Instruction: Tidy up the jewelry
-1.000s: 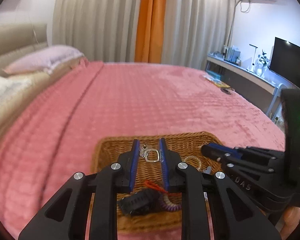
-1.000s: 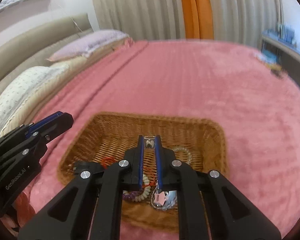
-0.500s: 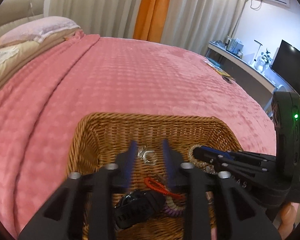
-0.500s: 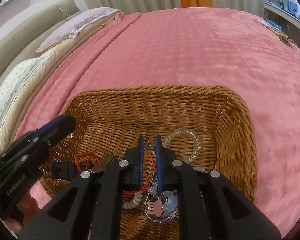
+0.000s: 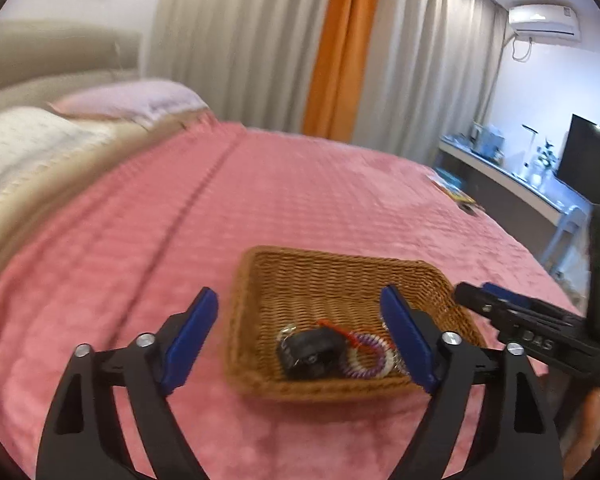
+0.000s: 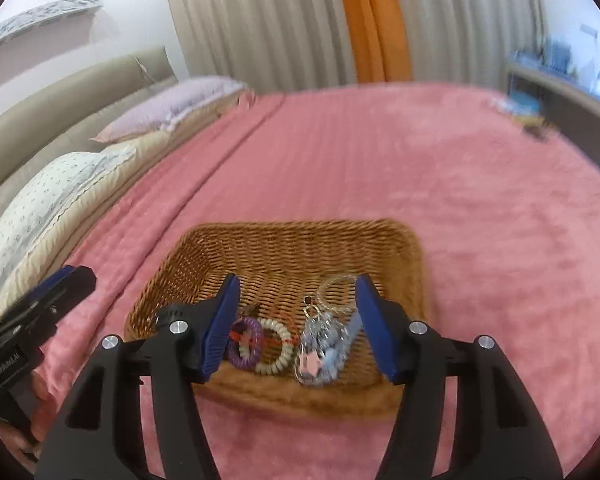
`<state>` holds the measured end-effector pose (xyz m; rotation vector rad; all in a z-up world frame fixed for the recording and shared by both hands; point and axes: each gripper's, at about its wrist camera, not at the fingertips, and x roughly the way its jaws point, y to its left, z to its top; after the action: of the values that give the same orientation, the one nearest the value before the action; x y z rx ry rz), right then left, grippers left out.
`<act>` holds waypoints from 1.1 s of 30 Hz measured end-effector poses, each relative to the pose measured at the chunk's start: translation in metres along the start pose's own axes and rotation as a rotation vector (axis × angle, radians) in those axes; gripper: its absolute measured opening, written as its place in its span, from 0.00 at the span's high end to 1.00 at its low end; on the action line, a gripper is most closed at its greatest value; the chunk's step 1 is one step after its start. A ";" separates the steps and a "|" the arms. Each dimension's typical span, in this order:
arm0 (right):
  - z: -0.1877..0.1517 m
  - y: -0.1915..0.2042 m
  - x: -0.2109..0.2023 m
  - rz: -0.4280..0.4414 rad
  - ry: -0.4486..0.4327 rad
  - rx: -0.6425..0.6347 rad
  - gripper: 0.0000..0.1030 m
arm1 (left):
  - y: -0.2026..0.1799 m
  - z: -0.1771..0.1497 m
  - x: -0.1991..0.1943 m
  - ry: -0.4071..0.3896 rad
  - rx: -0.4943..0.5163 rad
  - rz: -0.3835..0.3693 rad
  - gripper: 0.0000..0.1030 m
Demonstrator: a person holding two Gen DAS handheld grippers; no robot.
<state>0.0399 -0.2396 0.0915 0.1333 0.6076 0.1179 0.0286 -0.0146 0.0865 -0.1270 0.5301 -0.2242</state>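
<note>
A wicker basket [image 5: 332, 254] [image 6: 292, 227] sits on the pink bed cover. In it lie a black piece [image 5: 308, 350], a purple coil tie [image 6: 244, 342], a white coil tie [image 6: 274, 347], a red cord [image 5: 332, 326], a keychain with a pink star [image 6: 318, 346] and a clear bead bracelet [image 6: 336, 285]. My left gripper [image 5: 298, 296] hovers at the basket's near left corner, jaws opening wide, nothing held. My right gripper [image 6: 297, 282] hangs over the near rim, jaws opening, pads touching nothing. Each gripper shows in the other's view: the right [image 5: 500, 308], the left [image 6: 60, 284].
The pink cover [image 5: 300, 200] stretches far around the basket. Pillows [image 6: 52, 200] and a padded headboard line the left side. Small flat items [image 5: 454, 194] lie near the bed's far right edge. A desk with a dark screen [image 5: 588, 160] stands to the right.
Both grippers went from shut to open and drew back from inside the basket to its near edge. The small silver pieces they held are let go.
</note>
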 end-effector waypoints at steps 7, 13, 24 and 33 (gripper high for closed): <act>-0.039 0.022 -0.044 -0.151 -0.211 -0.096 0.29 | -0.013 -0.025 -0.038 -0.121 0.040 0.103 0.14; -0.059 0.023 -0.041 -0.169 -0.229 -0.087 0.28 | -0.023 -0.039 -0.035 -0.150 0.100 0.174 0.13; -0.085 0.013 -0.012 -0.186 -0.154 -0.069 0.28 | -0.019 -0.061 -0.009 -0.079 0.116 0.180 0.13; -0.087 0.012 -0.012 -0.180 -0.161 -0.079 0.28 | -0.011 -0.061 -0.009 -0.063 0.070 0.129 0.13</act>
<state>-0.0209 -0.2216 0.0296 0.0111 0.4510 -0.0429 -0.0119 -0.0273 0.0408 -0.0317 0.4655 -0.1120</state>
